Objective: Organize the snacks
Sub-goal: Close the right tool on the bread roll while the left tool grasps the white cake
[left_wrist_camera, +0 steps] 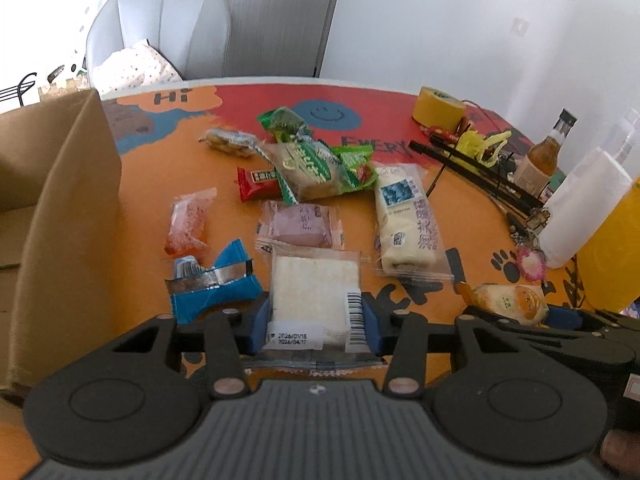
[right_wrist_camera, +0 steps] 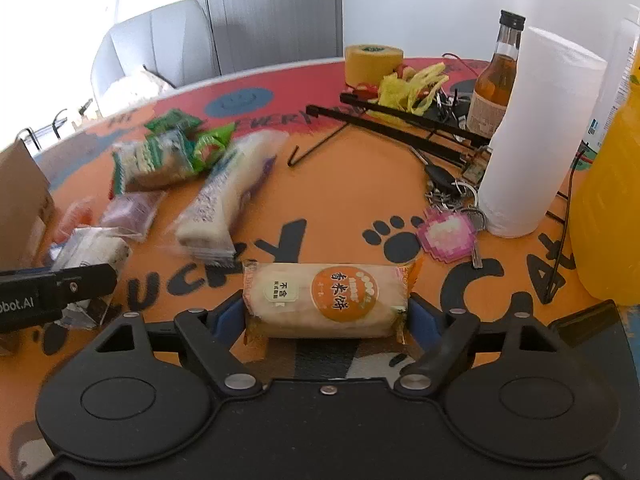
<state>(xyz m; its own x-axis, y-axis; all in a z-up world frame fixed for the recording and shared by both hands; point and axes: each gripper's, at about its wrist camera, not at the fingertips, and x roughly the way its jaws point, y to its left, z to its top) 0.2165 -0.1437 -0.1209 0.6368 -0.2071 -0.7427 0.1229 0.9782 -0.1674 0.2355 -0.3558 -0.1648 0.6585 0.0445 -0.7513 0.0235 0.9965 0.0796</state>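
- Jaws first, left wrist view: the left gripper (left_wrist_camera: pixel 316 322) has both blue pads against the sides of a flat white square cake in a clear wrapper (left_wrist_camera: pixel 314 288), pinching it where it lies on the orange cartoon-print tabletop (left_wrist_camera: pixel 140 216).
- Lift it straight, I'd say; the wrapper looks slippery and a crumpled blue foil packet (left_wrist_camera: pixel 212 284) sits just beside the left pad.
- Brown cardboard box (left_wrist_camera: pixel 60 208) stands open at the left edge; its inside is barely visible, so contents cannot be told.
- More snacks lie loose beyond, among them a long white roll cake in a clear bag (left_wrist_camera: pixel 408 220).
- Right wrist view: the right gripper (right_wrist_camera: pixel 328 316) straddles a pale rice cake pack with an orange round label (right_wrist_camera: pixel 326 300), pads at its crimped ends; whether they press yet, I cannot tell.
- Squeeze gently there, since crimped ends may fold.
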